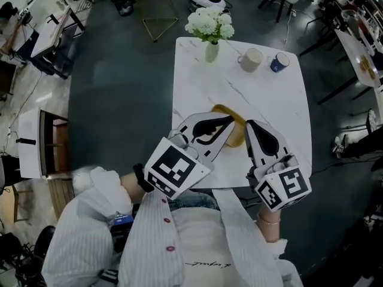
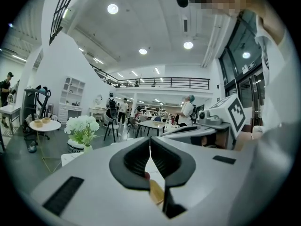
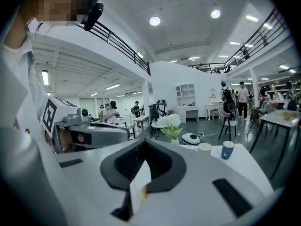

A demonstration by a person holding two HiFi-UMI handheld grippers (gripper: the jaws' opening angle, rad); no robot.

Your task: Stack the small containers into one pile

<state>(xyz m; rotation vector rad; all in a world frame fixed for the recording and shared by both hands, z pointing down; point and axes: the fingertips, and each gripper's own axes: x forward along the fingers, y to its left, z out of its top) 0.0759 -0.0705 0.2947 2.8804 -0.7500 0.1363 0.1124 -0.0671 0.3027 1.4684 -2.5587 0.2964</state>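
Note:
One tan small container (image 1: 236, 136) lies on the white marble table (image 1: 263, 94), close to the near edge. My left gripper (image 1: 230, 121) reaches over its left side with the jaws shut. My right gripper (image 1: 248, 124) stands just right of it, also shut. In the left gripper view the left gripper (image 2: 150, 147) has its tips touching, and a strip of the tan container (image 2: 156, 192) shows in the gap below them. Under the closed tips of the right gripper (image 3: 148, 161) show white tabletop and a thin tan edge (image 3: 143, 192). Most of the container is hidden by the grippers.
At the far side of the table stand a vase of white flowers (image 1: 210, 28), a cream mug (image 1: 251, 59) and a blue cup (image 1: 279, 62). A wooden chair (image 1: 42, 142) stands on the dark floor to the left. The table's near edge is at my body.

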